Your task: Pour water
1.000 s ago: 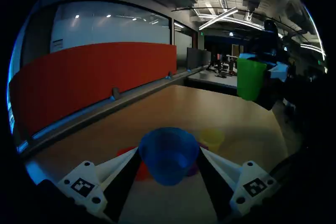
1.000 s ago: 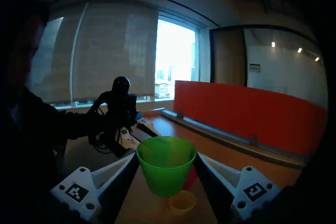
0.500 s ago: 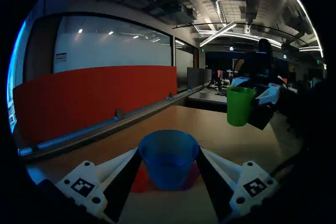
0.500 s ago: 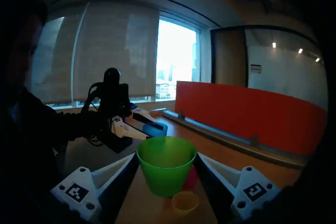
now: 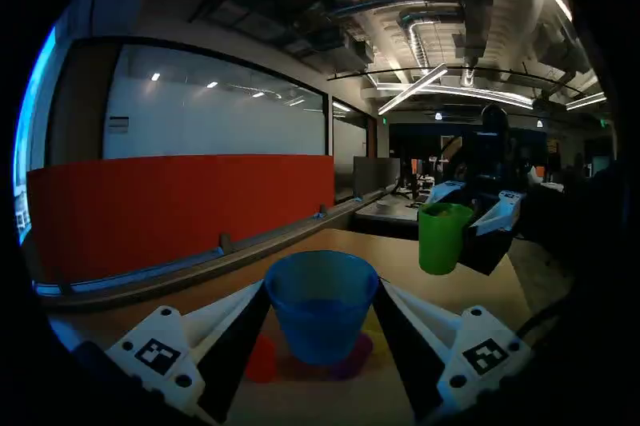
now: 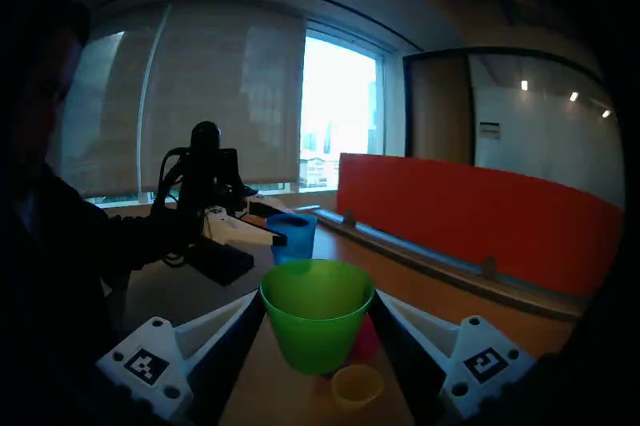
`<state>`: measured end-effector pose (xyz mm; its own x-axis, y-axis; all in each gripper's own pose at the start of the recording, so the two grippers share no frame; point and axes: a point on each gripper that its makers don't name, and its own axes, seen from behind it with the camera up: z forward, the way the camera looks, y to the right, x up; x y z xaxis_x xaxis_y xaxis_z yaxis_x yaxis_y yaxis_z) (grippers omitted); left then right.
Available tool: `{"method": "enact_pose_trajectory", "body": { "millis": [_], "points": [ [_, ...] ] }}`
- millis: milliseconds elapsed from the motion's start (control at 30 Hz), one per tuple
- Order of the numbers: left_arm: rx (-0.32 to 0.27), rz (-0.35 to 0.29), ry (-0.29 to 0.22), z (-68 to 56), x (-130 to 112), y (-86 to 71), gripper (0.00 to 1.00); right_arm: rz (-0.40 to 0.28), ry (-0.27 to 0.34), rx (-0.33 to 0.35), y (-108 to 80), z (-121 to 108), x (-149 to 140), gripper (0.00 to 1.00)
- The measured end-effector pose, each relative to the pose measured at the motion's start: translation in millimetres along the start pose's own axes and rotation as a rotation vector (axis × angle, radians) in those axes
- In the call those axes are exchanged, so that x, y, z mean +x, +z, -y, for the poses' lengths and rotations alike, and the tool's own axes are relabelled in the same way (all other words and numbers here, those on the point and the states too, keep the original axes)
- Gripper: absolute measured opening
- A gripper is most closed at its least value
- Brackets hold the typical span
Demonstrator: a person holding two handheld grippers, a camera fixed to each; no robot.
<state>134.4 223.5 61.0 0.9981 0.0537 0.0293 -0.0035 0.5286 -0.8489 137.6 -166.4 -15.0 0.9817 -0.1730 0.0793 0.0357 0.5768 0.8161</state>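
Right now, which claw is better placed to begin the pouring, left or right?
Probably the left. The left claw grips the blue cup, which seems to hold liquid; the green cup in the right claw looks empty inside, ready to receive.

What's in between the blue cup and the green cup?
Nothing stands there. In the left gripper view, bare wooden table lies between the blue cup and the green cup.

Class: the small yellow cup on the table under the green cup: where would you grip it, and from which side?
Probably across the side wall of the small yellow plastic cup, below its rim, coming level from the near side: it stands upright, mouth up, on the wooden table, with a red object close behind.
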Motion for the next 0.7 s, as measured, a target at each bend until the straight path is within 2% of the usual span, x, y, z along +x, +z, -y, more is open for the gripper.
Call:
{"method": "enact_pose_trajectory", "body": {
  "millis": [267, 700],
  "points": [
    [-0.001, -0.021, 0.024, -4.5, 7.8, -3.0, 0.86, 0.002, 0.01, 0.012, 3.9, 3.0, -5.2, 0.93],
    [0.017, -0.035, 0.035, -0.2, 21.7, -9.7, 0.86, 0.009, 0.005, 0.036, 9.0, 12.5, -10.4, 0.92]
  ]
}}
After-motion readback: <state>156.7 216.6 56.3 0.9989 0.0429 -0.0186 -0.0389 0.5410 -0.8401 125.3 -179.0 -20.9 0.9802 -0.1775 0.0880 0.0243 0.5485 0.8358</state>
